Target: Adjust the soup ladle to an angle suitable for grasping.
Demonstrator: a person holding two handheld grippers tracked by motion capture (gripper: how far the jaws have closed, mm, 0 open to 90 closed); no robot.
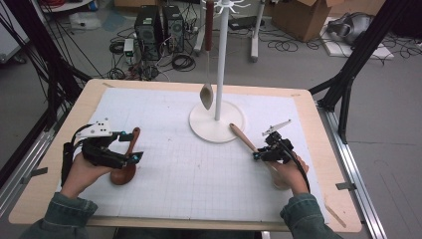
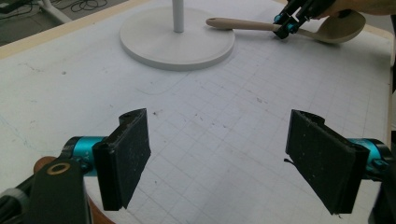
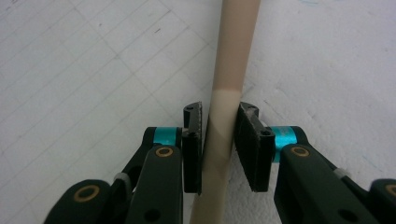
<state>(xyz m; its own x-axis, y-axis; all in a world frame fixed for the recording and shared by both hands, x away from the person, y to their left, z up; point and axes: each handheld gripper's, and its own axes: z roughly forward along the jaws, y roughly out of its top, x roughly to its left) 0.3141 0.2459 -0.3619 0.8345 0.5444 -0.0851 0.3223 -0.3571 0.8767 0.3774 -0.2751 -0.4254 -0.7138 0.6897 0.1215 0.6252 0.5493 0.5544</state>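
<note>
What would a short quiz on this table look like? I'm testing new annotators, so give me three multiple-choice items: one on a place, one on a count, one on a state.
1. Where is the brown spoon?
A. Hanging on the stand
B. On the mat by the left gripper
C. In the right gripper

2. How many spoons are there?
A. Two
B. Three
C. Five

3. What is the right gripper doing?
A. Standing wide open, nothing between its jaws
B. Closed on the beige spoon's handle
C. Gripping the stand's pole

Key:
1 B: the brown spoon lies on the mat beside the left gripper.
2 B: one spoon hangs from the stand, and two lie on the mat.
3 B: the right gripper has both pads against the beige spoon.
</note>
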